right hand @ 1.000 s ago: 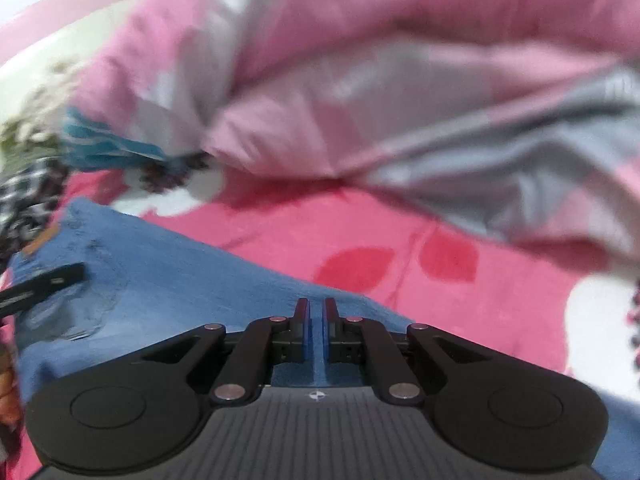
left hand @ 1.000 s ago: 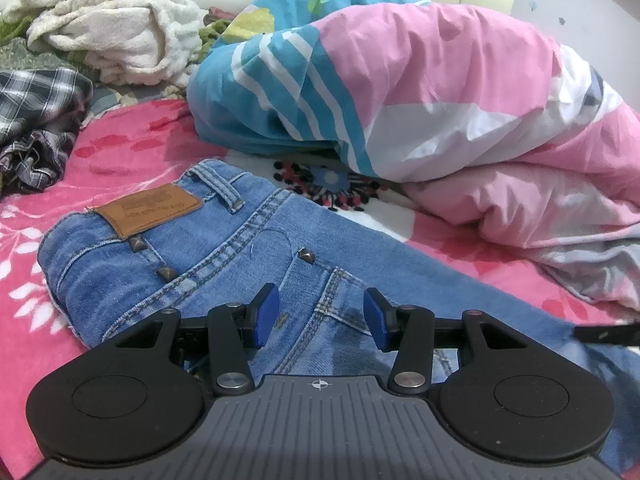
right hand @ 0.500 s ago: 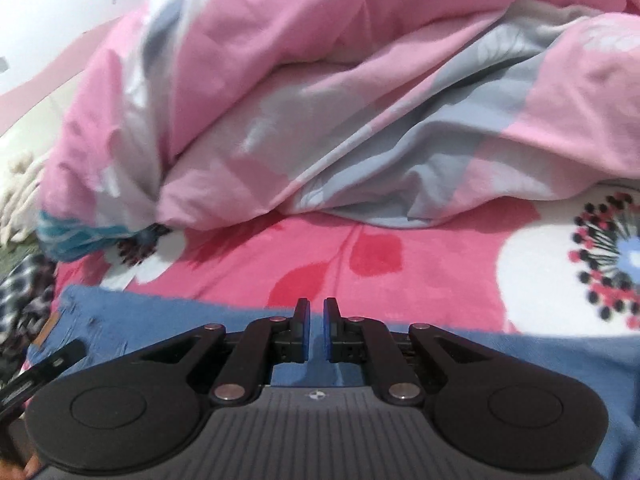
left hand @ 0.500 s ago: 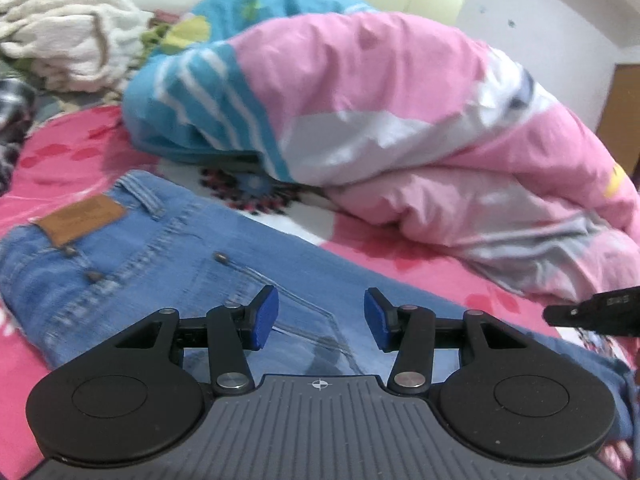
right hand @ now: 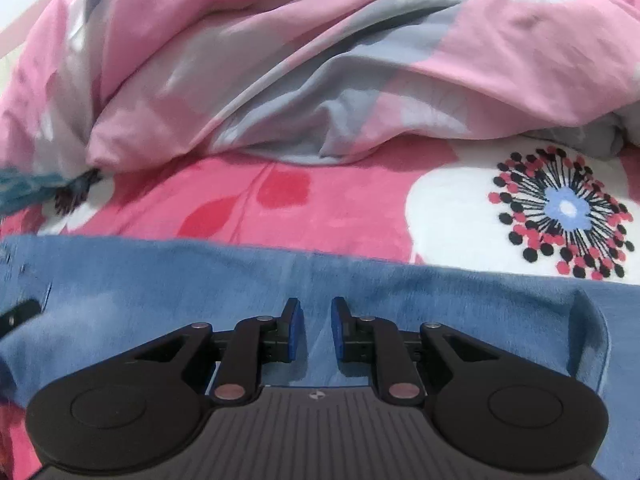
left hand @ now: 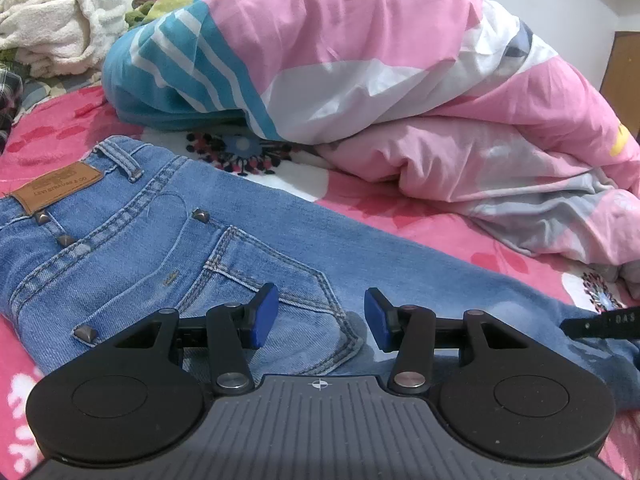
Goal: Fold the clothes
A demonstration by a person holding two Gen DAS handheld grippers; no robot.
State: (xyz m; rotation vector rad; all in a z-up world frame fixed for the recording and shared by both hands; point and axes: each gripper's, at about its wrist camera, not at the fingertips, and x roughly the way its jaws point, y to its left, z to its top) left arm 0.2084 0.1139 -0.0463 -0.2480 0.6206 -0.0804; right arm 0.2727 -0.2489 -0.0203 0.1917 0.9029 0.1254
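Left wrist view: jeans (left hand: 224,248) lie flat across the bed (left hand: 60,136), back side up, waistband and leather patch at the left, legs running off to the right. Left tool (left hand: 318,314) hovers over the back pocket, jaws partly open with nothing between them, same gap as a second ago; its view has swung out along the leg and back to the seat. Right wrist view: right tool (right hand: 317,330) sits low over the leg end of the jeans (right hand: 160,280). Its jaws were nearly closed a second ago and have just been opening; now a narrow gap, only denim visible below it, no fabric pinched. That view has slid along the leg toward the white flower print on the bed (right hand: 460,204), and a curled edge of denim now shows at the right, probably near the hem. Crumpled duvet (left hand: 380,80) sits just beyond the jeans, cream towel (left hand: 52,20) well apart at top left. My read: right tool is setting up to grab the leg end, left positioned to hold or grab the seat; fold not started yet. Risk: narrow gap may catch only the top layer.
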